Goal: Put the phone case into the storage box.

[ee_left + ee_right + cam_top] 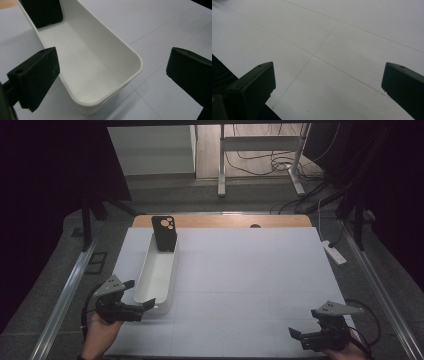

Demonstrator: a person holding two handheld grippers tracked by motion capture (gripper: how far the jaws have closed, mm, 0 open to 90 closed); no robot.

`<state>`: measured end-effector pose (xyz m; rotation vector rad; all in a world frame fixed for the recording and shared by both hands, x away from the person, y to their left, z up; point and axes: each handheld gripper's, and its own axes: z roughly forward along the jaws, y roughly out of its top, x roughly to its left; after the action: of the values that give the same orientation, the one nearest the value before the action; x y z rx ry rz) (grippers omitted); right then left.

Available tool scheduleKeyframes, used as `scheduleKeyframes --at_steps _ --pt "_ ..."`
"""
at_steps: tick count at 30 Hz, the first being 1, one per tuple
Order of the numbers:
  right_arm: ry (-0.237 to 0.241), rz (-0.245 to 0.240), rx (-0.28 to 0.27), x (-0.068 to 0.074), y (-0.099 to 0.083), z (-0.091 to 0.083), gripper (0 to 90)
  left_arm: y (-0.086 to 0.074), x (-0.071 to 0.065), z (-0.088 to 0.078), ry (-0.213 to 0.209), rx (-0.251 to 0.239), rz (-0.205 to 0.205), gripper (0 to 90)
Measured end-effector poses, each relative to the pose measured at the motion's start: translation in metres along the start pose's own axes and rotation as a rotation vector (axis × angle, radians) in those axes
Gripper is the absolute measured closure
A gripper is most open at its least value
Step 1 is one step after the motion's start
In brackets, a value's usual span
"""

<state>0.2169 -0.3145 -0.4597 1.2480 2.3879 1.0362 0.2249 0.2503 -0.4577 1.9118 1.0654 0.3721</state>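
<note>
So the long white bin (156,272) sits on the left side of the desk (250,280), with a black phone case (164,233) propped upright at its far end, otherwise empty. Left tongs (140,300) are spread wide around the near end, looks like lining up a grab; next they'd close on the rim. Right tongs (298,336) hang released over bare desk.

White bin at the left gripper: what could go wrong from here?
1. The left gripper is open with its jaws either side of the white bin's near end; closing there may pinch only the thin rim and slip.
2. The black phone case stands leaning at the bin's far end, so a tilt or jerk could topple it.
3. The right gripper is open over the bare table, so the bin has no second support.
</note>
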Motion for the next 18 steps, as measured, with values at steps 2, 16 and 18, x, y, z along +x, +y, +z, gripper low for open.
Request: scheduleKeyframes --at_steps 2,16,18 --pt "-0.001 0.0 -0.001 0.0 0.0 0.0 0.0 -0.003 -0.001 -0.003 0.005 -0.002 -0.003 0.0" --pt "-0.006 0.009 -0.001 -0.001 0.0 0.0 0.0 -0.02 -0.009 -0.017 0.036 0.001 -0.021 0.0" --pt "-0.007 0.009 -0.001 -0.001 0.0 0.0 0.0 -0.021 -0.009 -0.018 0.036 0.003 -0.021 0.0"
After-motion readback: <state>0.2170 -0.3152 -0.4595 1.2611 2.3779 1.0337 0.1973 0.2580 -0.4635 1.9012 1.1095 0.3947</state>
